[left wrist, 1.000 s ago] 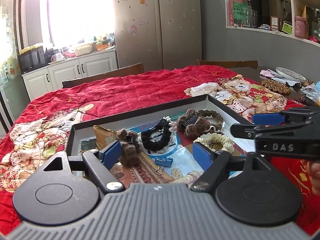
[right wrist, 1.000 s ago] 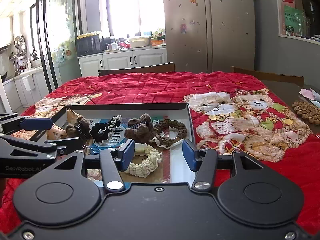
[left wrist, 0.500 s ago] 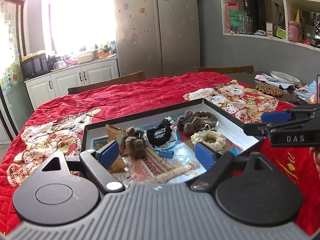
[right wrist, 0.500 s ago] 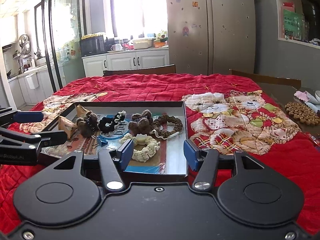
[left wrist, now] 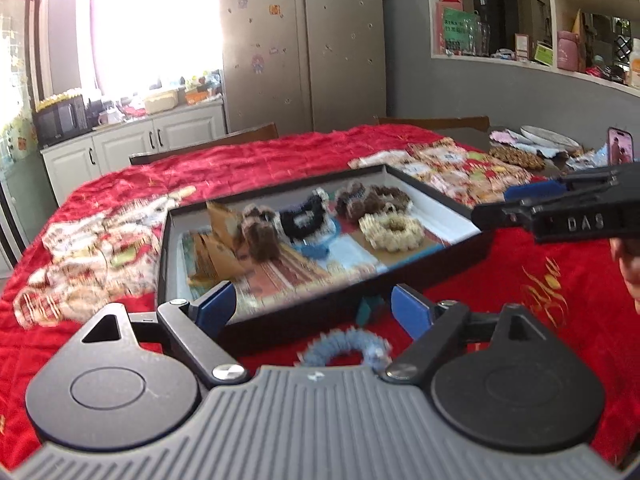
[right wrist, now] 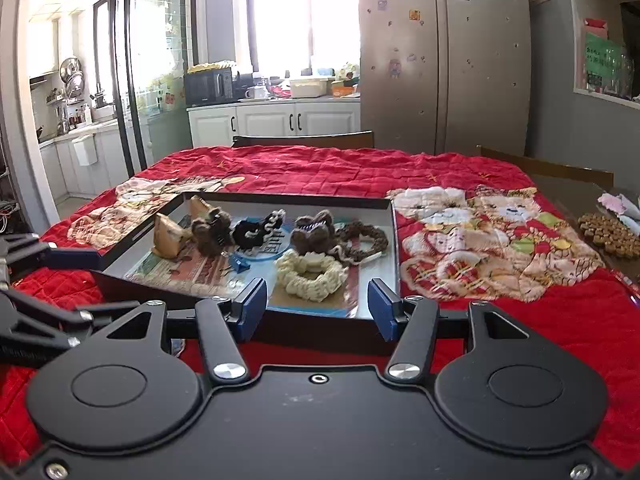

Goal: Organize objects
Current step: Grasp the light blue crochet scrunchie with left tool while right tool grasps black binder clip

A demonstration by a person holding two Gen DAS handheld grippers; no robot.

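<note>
A black-rimmed tray [left wrist: 436, 196] [right wrist: 394, 240] lies on the red quilt and holds several hair scrunchies: a cream one [left wrist: 390, 230] [right wrist: 310, 270], a black one [left wrist: 306, 216] [right wrist: 252, 232], brown ones [right wrist: 360, 240] and a small blue clip [right wrist: 239, 266]. A light blue scrunchie [left wrist: 344, 346] lies on the quilt outside the tray, just in front of my left gripper [left wrist: 310, 308], whose jaws stand wide open with nothing between them. My right gripper [right wrist: 316, 308] is open and empty at the tray's near edge.
The red quilt [right wrist: 320, 168] with teddy-bear prints covers the table. Brown beaded mats [right wrist: 608, 232], a plate [left wrist: 548, 136] and a phone [left wrist: 620, 150] sit at the right end. Chair backs [right wrist: 304, 140] stand behind the table.
Both grippers have drawn back from over the tray toward the near side. The light blue scrunchie on the quilt has come into the left wrist view.
</note>
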